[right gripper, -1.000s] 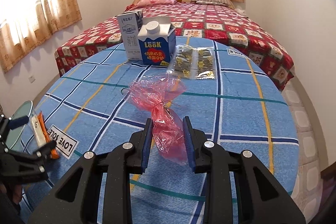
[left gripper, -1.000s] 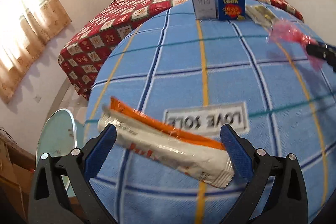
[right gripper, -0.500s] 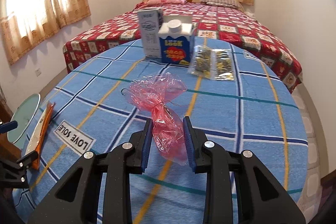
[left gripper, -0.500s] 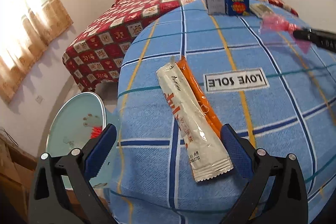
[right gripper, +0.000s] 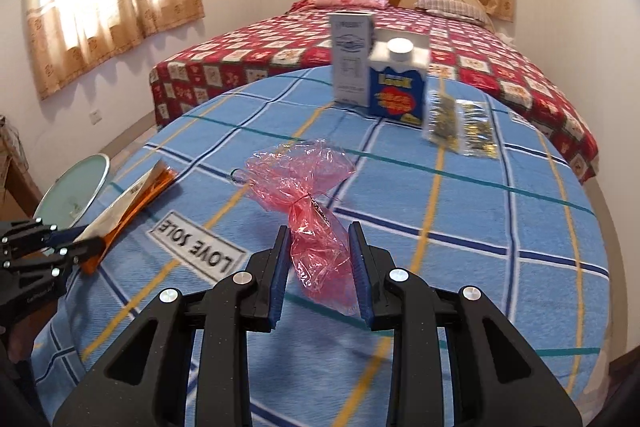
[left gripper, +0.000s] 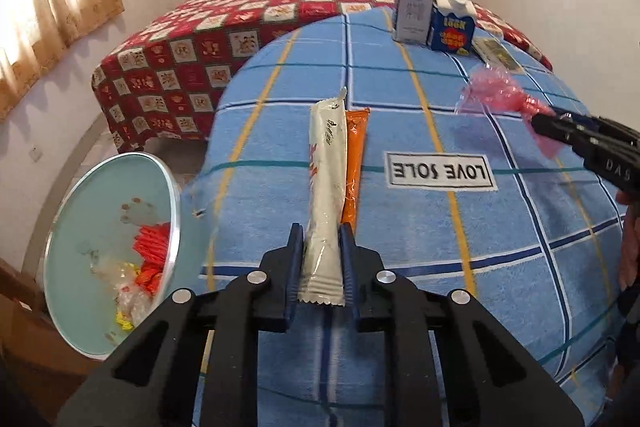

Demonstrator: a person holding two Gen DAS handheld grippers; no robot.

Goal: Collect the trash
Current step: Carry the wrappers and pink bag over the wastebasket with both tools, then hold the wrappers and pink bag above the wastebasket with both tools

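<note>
Now the left tongs (left gripper: 322, 267) pinch the near end of a white sachet (left gripper: 326, 195), their blue pads pressed against its two sides; the jaws have just been closing, and the sachet sits between them. An orange sachet (left gripper: 354, 163) lies along the white one's right side, touching it, and seems to be outside the grip, though its near end is hidden behind the right pad. Taking the packet by its tail end probably lets it hang free for dropping. The likely target is the pale green trash bin (left gripper: 116, 255) just left of the counter (left gripper: 520, 227), already holding red and clear scraps.

The right tongs (right gripper: 318, 267) are pressed in on the lower part of a crumpled pink plastic bag (right gripper: 308, 203), whose knotted top fans out above the pads. The bag appears lifted off the blue checked cloth, held ready to carry.

Farther back stand a grey-white carton (right gripper: 352, 59) and a blue milk carton (right gripper: 400, 83), with a clear gold-printed wrapper (right gripper: 460, 127) lying flat beside them; these are not yet collected.

Against a second ago, the left jaws were spread wide with both sachets lying crosswise between them; now the sachets point away down the view and the bin shows more fully. The right grip on the bag is unchanged.
</note>
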